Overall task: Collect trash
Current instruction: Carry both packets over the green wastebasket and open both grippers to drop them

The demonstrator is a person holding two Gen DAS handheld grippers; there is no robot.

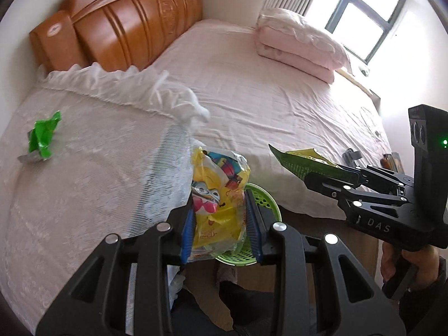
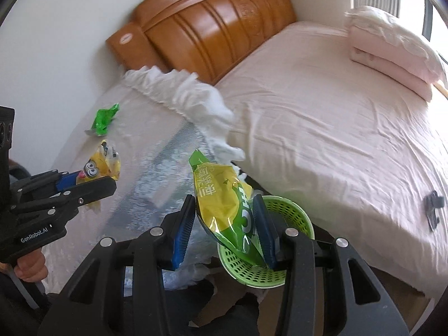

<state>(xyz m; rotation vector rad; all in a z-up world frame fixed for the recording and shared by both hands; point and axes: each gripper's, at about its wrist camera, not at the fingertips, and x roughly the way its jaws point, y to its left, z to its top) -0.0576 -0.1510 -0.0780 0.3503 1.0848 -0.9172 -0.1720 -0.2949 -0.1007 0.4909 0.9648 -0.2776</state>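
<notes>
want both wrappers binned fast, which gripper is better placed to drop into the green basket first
Right, marginally. The right gripper holds the green snack bag right above the green basket; the left gripper's yellow wrapper hangs nearer its rim.

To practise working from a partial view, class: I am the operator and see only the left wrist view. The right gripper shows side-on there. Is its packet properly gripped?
Observer: Yes. The right wrist view shows the right gripper with both blue pads pressed on the yellow-and-green packet.
Operator: Where is that packet relative to the basket?
Observer: Seen from that camera, its lower tip overlaps the opening of the green basket.
Operator: What holds my left gripper?
Observer: A hand grips the handle of the left gripper, which is shut on the yellow cartoon packet.
</notes>
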